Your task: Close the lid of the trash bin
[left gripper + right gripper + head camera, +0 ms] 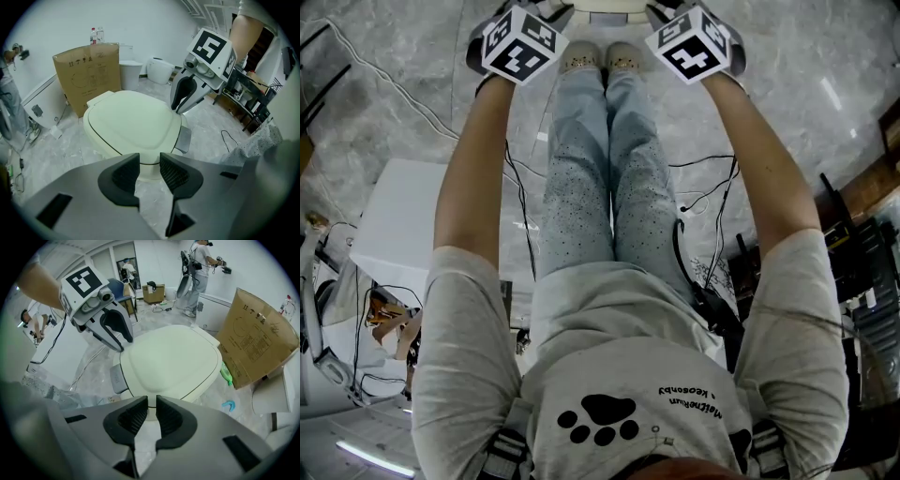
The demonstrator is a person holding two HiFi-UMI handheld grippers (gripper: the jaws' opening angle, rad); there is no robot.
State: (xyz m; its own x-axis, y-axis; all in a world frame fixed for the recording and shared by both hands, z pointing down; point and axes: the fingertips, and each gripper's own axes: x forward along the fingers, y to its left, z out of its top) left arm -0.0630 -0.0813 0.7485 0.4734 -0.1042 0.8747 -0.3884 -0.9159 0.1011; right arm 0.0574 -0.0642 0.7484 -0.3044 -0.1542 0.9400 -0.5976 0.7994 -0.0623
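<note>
The trash bin (133, 124) is pale cream, and its lid (173, 359) lies flat down on the body. A grey pedal (183, 139) sticks out of its front. My left gripper (149, 171) hovers above the bin's near rim, open, with nothing between its fingers. My right gripper (151, 416) hangs over the opposite side, its pads a narrow gap apart with only floor and bin rim showing between them. Each gripper sees the other above the lid: the right gripper (183, 96) and the left gripper (115, 331). In the head view only the marker cubes (520, 42) (694, 42) show.
A tall cardboard box (89, 70) stands behind the bin, with a white cabinet (403, 225) to the left. Cables (708, 192) trail over the marble floor. A green bottle (226, 373) and a blue scrap (228, 405) lie near the bin. A person (197, 273) stands at the far wall.
</note>
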